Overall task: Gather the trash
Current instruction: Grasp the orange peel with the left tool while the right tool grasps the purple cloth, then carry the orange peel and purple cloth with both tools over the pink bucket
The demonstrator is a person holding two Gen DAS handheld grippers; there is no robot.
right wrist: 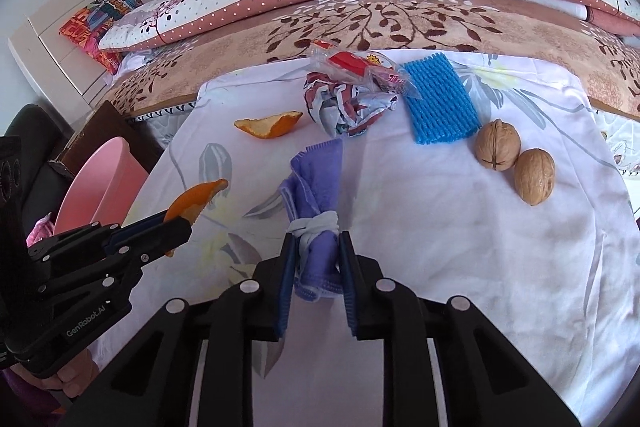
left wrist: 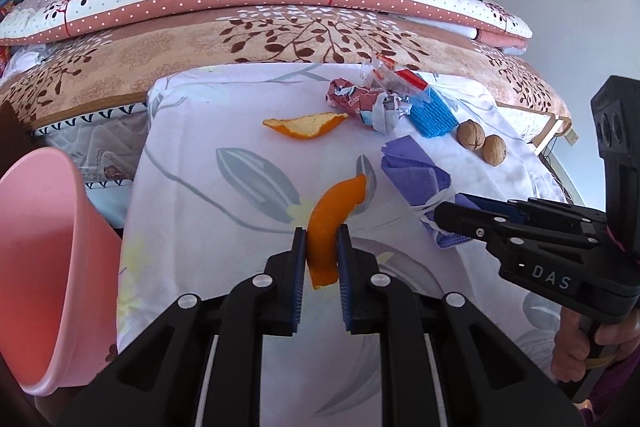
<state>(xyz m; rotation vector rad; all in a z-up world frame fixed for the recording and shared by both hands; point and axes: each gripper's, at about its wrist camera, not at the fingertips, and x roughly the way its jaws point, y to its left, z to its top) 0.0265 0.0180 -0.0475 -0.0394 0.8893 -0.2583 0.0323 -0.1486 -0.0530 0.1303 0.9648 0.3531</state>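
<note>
My left gripper (left wrist: 322, 233) is matte black plastic: two flat fingers faced with ribbed blue pads (left wrist: 301, 267), linked by angular black arms with round silver rivets at the pivots. My right gripper (right wrist: 318, 241) is built the same way, with the same blue pads (right wrist: 285, 283) and silver rivets. Seen from the other side, its body carries white "DAS" lettering, and the left one's reads "GenRobot.AI". Small silver screws dot both bodies. A purple sleeve (left wrist: 612, 391) shows at the right hand (left wrist: 576, 343)
</note>
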